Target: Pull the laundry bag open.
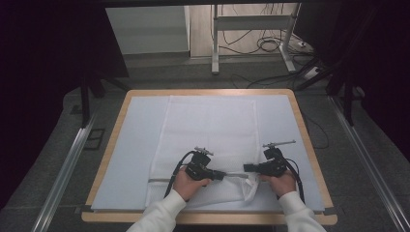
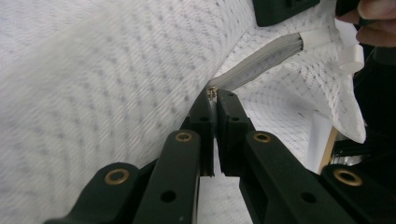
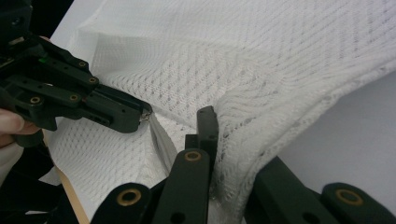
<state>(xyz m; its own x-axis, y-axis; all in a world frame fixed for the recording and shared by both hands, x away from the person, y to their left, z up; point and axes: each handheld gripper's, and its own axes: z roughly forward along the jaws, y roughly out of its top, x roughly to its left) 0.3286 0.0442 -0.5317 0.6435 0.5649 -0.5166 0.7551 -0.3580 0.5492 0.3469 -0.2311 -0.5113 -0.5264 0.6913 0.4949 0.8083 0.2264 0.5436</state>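
A white mesh bag [image 1: 208, 130] lies flat on the table, its near edge lifted between my two grippers. Along that edge runs a grey zipper [image 2: 261, 58]. My left gripper [image 2: 215, 95] is shut on the small metal zipper pull [image 2: 212, 91]; in the high view this left gripper [image 1: 225, 175] points right. My right gripper [image 3: 215, 122] is shut on a fold of the mesh bag [image 3: 261, 60] near the zipper's end and points left toward the left gripper [image 3: 140, 116]. From above, the right gripper [image 1: 246, 168] sits close to the left one, fingertips a short way apart.
The bag rests on a pale mat [image 1: 128, 145] over a wooden-edged table [image 1: 309, 145]. A person's hands in white sleeves [image 1: 159, 212] come in from the near edge. Beyond the table stand a frame's legs [image 1: 215, 43] and floor cables [image 1: 270, 46]. Metal rails [image 1: 63, 169] run along both sides.
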